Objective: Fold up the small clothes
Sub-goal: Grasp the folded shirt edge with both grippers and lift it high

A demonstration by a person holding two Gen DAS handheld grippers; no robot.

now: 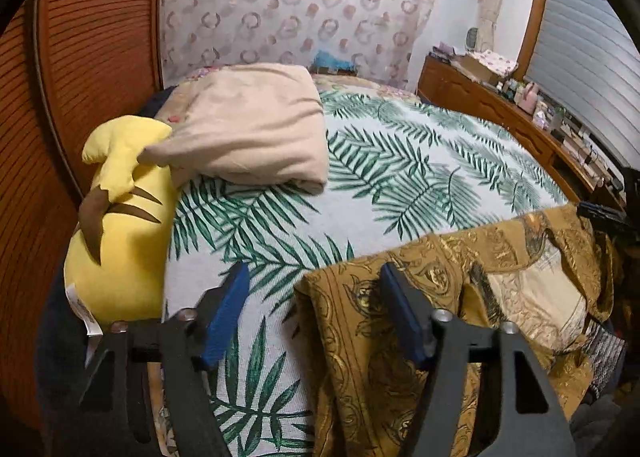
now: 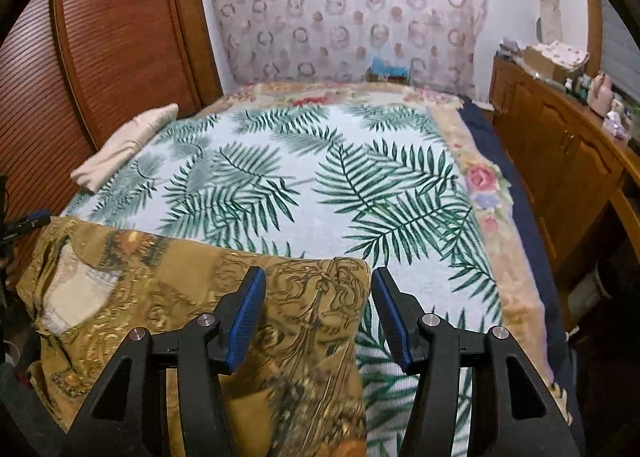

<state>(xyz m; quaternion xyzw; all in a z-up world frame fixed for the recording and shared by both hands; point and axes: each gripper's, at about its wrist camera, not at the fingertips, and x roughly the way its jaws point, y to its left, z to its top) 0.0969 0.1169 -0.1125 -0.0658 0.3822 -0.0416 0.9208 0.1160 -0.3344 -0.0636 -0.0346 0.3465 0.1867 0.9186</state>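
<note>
Blue-padded left tongs [image 1: 314, 313] and right tongs [image 2: 318, 315] both gape wide, gripping nothing, each straddling an edge of the gold-brown ornate-print garment [image 2: 168, 289] spread on the near end of the palm-leaf-patterned bed cover [image 2: 320, 185]. Farther off lie a folded beige cloth [image 1: 256, 129] and a yellow plush toy [image 1: 120, 233].

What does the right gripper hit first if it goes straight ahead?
Probably the right edge of the gold patterned garment, which lies between the open right gripper and the palm-leaf bedspread beyond; depth unclear.
</note>
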